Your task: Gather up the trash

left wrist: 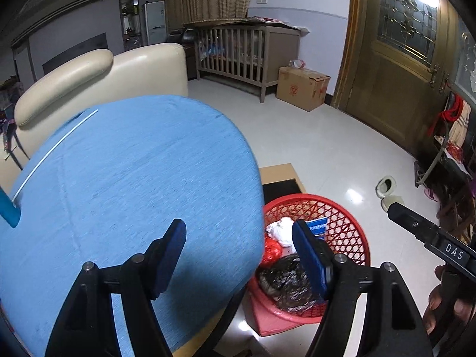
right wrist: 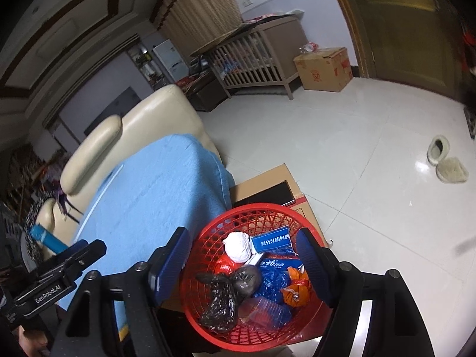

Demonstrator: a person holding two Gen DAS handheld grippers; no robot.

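Observation:
A red mesh basket (right wrist: 208, 241) sits on a cardboard box beside the blue-covered table (left wrist: 134, 178). It holds a white wad (right wrist: 237, 247), a blue packet (right wrist: 271, 241), black bags (right wrist: 221, 297), blue and orange wrappers and a clear plastic piece. The basket also shows in the left wrist view (left wrist: 345, 226). My right gripper (right wrist: 245, 263) is open and empty above the basket. My left gripper (left wrist: 239, 255) is open and empty over the table's right edge. A white straw (left wrist: 56, 148) and a blue object (left wrist: 9, 208) lie on the table at the left.
A cream sofa (left wrist: 98, 74) stands behind the table. A crib (left wrist: 238, 50) and a cardboard box (left wrist: 302, 87) are at the far wall. Slippers (right wrist: 446, 163) lie on the white tiled floor. A wooden door (left wrist: 395, 68) is on the right.

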